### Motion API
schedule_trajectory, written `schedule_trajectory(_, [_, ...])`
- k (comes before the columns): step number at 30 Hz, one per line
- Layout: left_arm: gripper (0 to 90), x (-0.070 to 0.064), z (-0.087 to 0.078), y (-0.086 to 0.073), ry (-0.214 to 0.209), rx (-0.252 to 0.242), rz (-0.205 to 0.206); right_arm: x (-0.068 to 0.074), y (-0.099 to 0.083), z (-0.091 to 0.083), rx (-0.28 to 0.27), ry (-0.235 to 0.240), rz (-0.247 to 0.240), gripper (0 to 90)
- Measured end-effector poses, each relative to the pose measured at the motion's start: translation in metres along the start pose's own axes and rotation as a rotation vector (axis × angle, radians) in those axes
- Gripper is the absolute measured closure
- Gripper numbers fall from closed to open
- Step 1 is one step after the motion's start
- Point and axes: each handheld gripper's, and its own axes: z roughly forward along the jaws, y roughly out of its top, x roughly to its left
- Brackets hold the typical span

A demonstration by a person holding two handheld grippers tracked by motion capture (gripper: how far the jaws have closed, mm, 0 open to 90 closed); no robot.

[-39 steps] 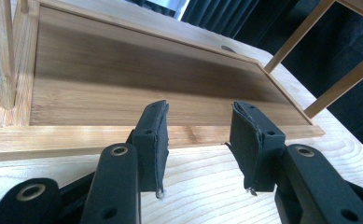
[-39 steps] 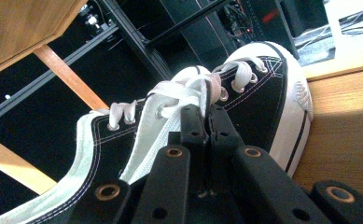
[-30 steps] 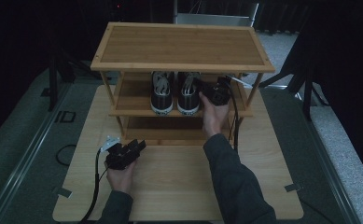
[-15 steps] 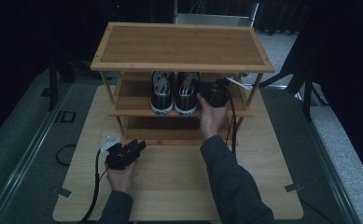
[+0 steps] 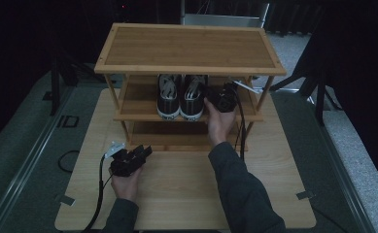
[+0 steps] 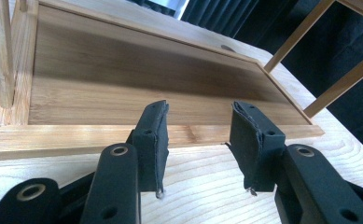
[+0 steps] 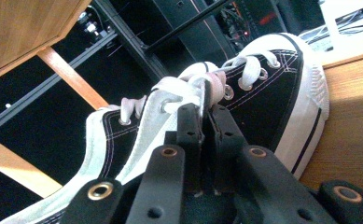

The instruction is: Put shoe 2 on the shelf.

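Two black canvas sneakers with white laces and soles stand side by side on the middle shelf (image 5: pixel 138 104) of a wooden rack. My right gripper (image 5: pixel 212 100) reaches in under the top shelf, against the right sneaker (image 5: pixel 192 97). In the right gripper view the right gripper (image 7: pixel 206 112) is shut on the laced upper edge of that sneaker (image 7: pixel 282 88). The left sneaker (image 5: pixel 168 96) stands free beside it. My left gripper (image 5: pixel 139 153) rests low on the table in front of the rack. It is open (image 6: pixel 198 135) with nothing between its pads, and faces the bare bottom shelf (image 6: pixel 123 88).
The rack's top shelf (image 5: pixel 186 46) is bare and overhangs the sneakers. Its thin posts (image 5: pixel 265 92) stand at the corners, close to my right hand. The light wooden table (image 5: pixel 186 194) sits on a dark floor, and a cable (image 5: pixel 99 194) trails from the left gripper.
My right hand and gripper have edged slightly left at the right sneaker. The left gripper has stayed where it was, open.
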Motion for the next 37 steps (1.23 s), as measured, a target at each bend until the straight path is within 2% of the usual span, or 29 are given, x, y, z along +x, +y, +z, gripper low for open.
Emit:
schedule_trajectory(4, [57.2,0.000,0.000,0.000,0.000,-0.001,0.000,-0.001,0.001,-0.001,0.006,0.019,-0.011,76.2])
schedule_trajectory(8, [57.1,0.000,0.000,0.000,0.001,-0.002,0.000,0.000,0.001,-0.003,0.029,0.014,-0.034,67.3])
schedule_trajectory(12, [57.1,0.000,0.000,0.000,0.002,-0.002,-0.002,0.000,0.002,-0.008,0.041,0.024,-0.063,63.5])
schedule_trajectory(13, [57.1,0.000,0.000,0.000,0.002,-0.002,-0.002,0.000,0.002,-0.008,0.041,0.024,-0.063,63.5])
schedule_trajectory(16, [57.2,0.000,0.000,0.000,0.002,-0.001,-0.001,-0.006,0.005,-0.016,0.004,0.029,-0.113,61.0])
schedule_trajectory(17, [57.1,0.000,0.000,0.000,0.002,-0.001,-0.001,-0.006,0.005,-0.016,0.004,0.029,-0.113,61.0])
schedule_trajectory(24, [57.1,0.000,0.000,0.000,0.004,0.001,0.002,-0.017,0.003,-0.042,-0.008,0.050,-0.126,59.3])
schedule_trajectory(25, [57.1,0.000,0.000,0.000,0.004,0.001,0.001,-0.020,0.001,-0.052,-0.009,0.059,-0.126,59.1])
schedule_trajectory(28, [57.1,0.000,0.000,0.000,0.006,0.002,0.001,-0.025,-0.004,-0.067,-0.011,0.072,-0.137,59.1])
schedule_trajectory(29, [57.1,0.000,0.000,0.000,0.006,0.002,0.001,-0.025,-0.004,-0.067,-0.011,0.072,-0.137,59.1])
schedule_trajectory(30, [57.1,0.000,0.001,-0.001,0.005,0.001,-0.001,-0.028,-0.009,-0.076,0.000,0.080,-0.150,59.1])
schedule_trajectory(33, [57.1,0.000,0.000,-0.001,0.006,0.002,0.000,-0.031,-0.014,-0.085,0.015,0.077,-0.173,58.9])
schedule_trajectory(34, [57.1,0.000,0.000,0.000,0.007,0.002,0.000,-0.034,-0.021,-0.094,0.032,0.082,-0.199,58.9])
schedule_trajectory(35, [57.1,0.000,0.000,0.000,0.007,0.002,0.000,-0.034,-0.021,-0.094,0.032,0.082,-0.199,58.9])
schedule_trajectory(36, [57.1,0.000,0.000,-0.001,0.008,0.002,0.001,-0.037,-0.029,-0.104,0.051,0.087,-0.224,58.4])
schedule_trajectory(37, [57.1,0.000,0.000,-0.001,0.008,0.002,0.001,-0.037,-0.029,-0.104,0.051,0.087,-0.224,58.4])
